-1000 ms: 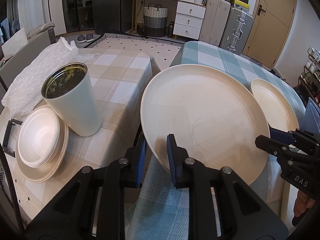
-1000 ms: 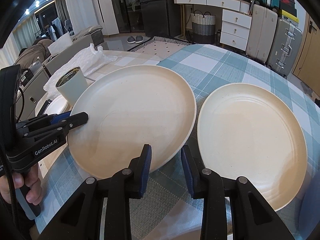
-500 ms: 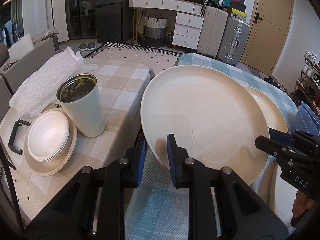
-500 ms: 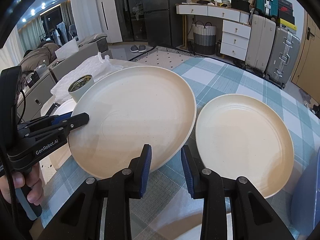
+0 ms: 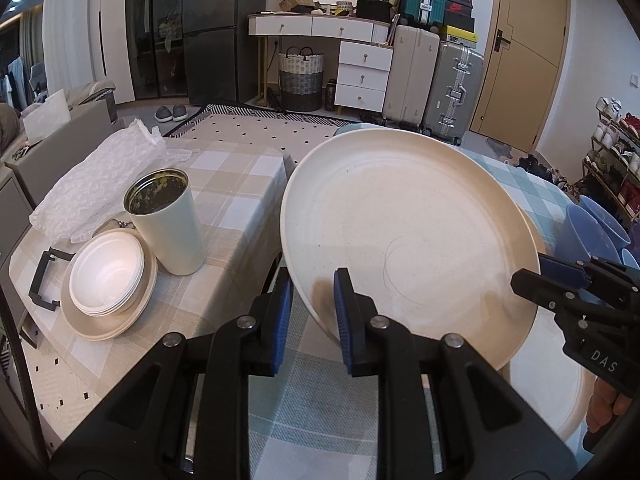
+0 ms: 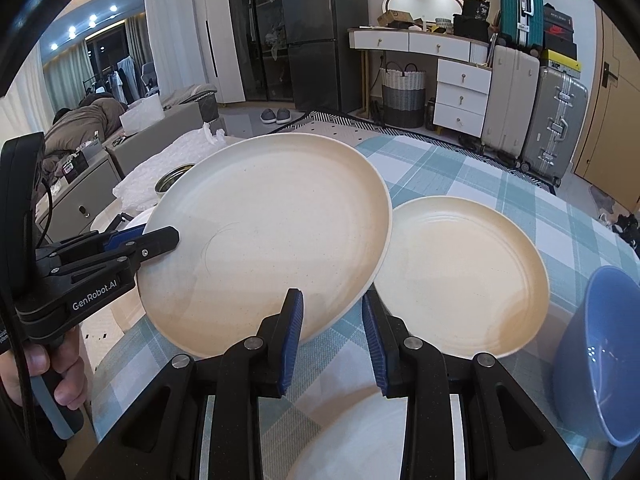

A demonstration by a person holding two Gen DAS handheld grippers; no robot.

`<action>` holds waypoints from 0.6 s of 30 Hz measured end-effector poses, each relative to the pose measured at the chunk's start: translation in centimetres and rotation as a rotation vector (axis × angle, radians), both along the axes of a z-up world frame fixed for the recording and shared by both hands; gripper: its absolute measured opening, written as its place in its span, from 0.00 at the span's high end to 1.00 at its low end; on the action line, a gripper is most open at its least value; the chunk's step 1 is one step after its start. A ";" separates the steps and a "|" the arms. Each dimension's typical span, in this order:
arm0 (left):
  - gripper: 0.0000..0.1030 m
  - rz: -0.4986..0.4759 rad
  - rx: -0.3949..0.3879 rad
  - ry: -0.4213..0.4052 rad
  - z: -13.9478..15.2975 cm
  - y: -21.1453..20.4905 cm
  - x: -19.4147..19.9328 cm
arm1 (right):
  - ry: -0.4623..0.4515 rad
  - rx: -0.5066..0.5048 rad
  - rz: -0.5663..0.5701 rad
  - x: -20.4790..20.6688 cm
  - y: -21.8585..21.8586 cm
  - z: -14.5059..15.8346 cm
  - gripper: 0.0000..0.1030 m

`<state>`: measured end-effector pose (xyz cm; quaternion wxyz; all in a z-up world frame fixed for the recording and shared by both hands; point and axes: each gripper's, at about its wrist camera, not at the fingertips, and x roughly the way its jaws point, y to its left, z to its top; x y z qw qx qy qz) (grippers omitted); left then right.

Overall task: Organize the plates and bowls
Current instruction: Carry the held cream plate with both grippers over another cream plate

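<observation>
A large cream plate (image 5: 408,232) hangs tilted in the air, held at two rim points. My left gripper (image 5: 312,312) is shut on its near-left rim. My right gripper (image 6: 332,332) is shut on the opposite rim; it also shows in the left wrist view (image 5: 532,276). The plate shows in the right wrist view (image 6: 264,236) too. A second cream plate (image 6: 460,276) lies on the blue checked table. White bowls (image 5: 106,272) sit stacked on a cream plate (image 5: 116,324) on the beige table.
A cream tumbler (image 5: 168,224) stands by the bowl stack, with bubble wrap (image 5: 96,184) behind. Blue bowls (image 6: 600,356) stand at the right on the blue checked tablecloth (image 6: 472,168). Another pale plate (image 6: 352,436) lies under my right gripper. A gap separates the two tables.
Both grippers have lifted the large plate higher off the blue table. The views have risen and pulled back, and the blue bowls have come into sight.
</observation>
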<state>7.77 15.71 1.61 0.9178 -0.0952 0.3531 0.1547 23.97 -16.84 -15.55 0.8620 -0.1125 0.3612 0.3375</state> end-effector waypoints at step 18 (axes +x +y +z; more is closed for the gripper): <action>0.81 -0.093 0.062 -0.041 4.9 -9.8 -3.3 | -0.061 0.058 -0.069 -4.7 -7.0 3.2 0.70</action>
